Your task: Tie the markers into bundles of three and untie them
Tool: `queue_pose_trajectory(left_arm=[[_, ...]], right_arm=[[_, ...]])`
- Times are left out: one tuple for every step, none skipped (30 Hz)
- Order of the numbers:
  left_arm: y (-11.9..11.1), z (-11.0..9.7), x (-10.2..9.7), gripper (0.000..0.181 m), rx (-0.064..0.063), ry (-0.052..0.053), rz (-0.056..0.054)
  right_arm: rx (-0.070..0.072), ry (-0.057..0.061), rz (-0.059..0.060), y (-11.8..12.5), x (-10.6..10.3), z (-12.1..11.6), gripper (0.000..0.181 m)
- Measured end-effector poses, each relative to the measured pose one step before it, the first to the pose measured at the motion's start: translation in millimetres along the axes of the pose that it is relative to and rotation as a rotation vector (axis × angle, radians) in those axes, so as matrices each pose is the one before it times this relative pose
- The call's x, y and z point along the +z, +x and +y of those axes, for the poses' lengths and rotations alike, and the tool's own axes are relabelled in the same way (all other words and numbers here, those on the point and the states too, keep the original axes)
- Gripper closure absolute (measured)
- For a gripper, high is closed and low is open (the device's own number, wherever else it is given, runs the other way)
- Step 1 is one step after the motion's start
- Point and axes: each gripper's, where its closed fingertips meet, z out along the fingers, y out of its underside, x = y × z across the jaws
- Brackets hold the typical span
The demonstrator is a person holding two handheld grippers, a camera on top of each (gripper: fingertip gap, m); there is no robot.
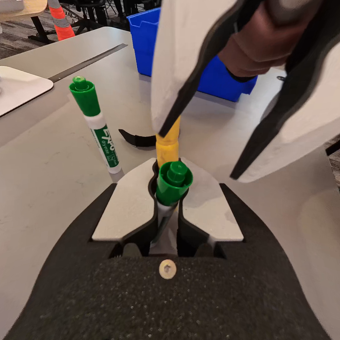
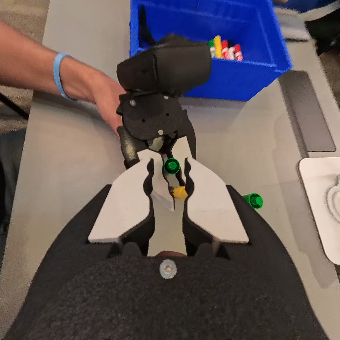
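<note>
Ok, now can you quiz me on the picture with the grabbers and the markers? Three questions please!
1. True or false: the left gripper is shut on a green marker.
2. Pick one: where does the black strap lie?
A. in a blue bin
B. flat on the table
C. wrapped around three markers
3. Fill in the missing word: the loose marker lying beside the left gripper has a ____ cap.

Key: 1 true; 2 B; 3 green.
</note>
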Motion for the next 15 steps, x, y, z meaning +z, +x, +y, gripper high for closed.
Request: queue_pose_trajectory(left_arm=[[0.31, 0.33, -0.25, 0.162, 0.0028, -0.002, 0.0025], [0.08, 0.31, -0.17, 0.162, 0.0027, -0.0022, 0.0006], [0.31, 0.16, -0.16, 0.162, 0.0015, -0.0007, 0.0018], [0.27, 0.09, 0.11, 0.162, 0.0016, -0.0001, 0.0014], [0.47, 0.15, 0.07, 0.162, 0.0033, -0.0002, 0.0008], [0.43, 0.11, 0.24, 0.162, 0.0048, -0.0002, -0.0004], [-0.19, 0.47, 0.18, 0.162, 0.0063, -0.0036, -0.0045], [-1.26, 0.79, 0.08, 0.163, 0.0073, -0.0059, -0.009], [-0.62, 1.48, 0.04, 0.162, 0.0055, -0.0095, -0.0043], [-0.01, 2.65, 0.33, 0.163, 0.0025, -0.014, 0.0002], [-0.95, 2.48, 0.2, 0.163, 0.0042, -0.0094, -0.0069], [-0.67, 2.09, 0.14, 0.162, 0.0057, -0.0049, -0.0059], [0.58, 1.23, -0.3, 0.162, 0.0037, -0.0017, 0.0011], [0.69, -0.69, -1.08, 0.162, 0.0035, 0.006, 0.0022], [0.51, -1.87, -1.46, 0.162, 0.0046, 0.0141, 0.0005]], right_arm=[[-0.0047, -0.0334, -0.0194, 0.11, 2.92, 2.67, 0.151], [-0.0057, -0.024, -0.0138, 0.77, 2.92, 2.13, 0.151], [-0.0036, -0.0145, -0.01, 1.09, 2.97, 1.27, 0.15], [-0.0003, -0.0084, -0.0112, 0.53, 3.09, 0.54, 0.149], [-0.0019, -0.0187, -0.0096, 0.27, 3.1, 2.05, 0.15], [-0.0033, -0.0257, 0.0017, 1.6, 2.86, 3.08, 0.153], [-0.0033, -0.0168, -0.0057, 0.15, 2.35, 1.99, 0.154], [0.0008, -0.004, -0.0159, -1.52, 0.79, 0.11, 0.161], [0.0039, -0.0038, 0.0017, 1.03, -0.61, 0.16, 0.162], [0.0029, -0.0113, 0.0028, 1.37, -1.16, 1.33, 0.162], [0.0043, -0.0009, 0.0006, 0.76, -2.21, 0.28, 0.163], [0.0046, 0.0198, -0.0016, 0.17, -3.19, -2.32, 0.163], [0.0072, 0.0255, -0.0014, 0.36, -4.01, -2.9, 0.163], [0.0124, 0.0212, -0.0032, 0.57, -3.96, -1.83, 0.163], [0.0145, 0.0114, -0.007, 0.3, -3.29, 0.08, 0.163]])
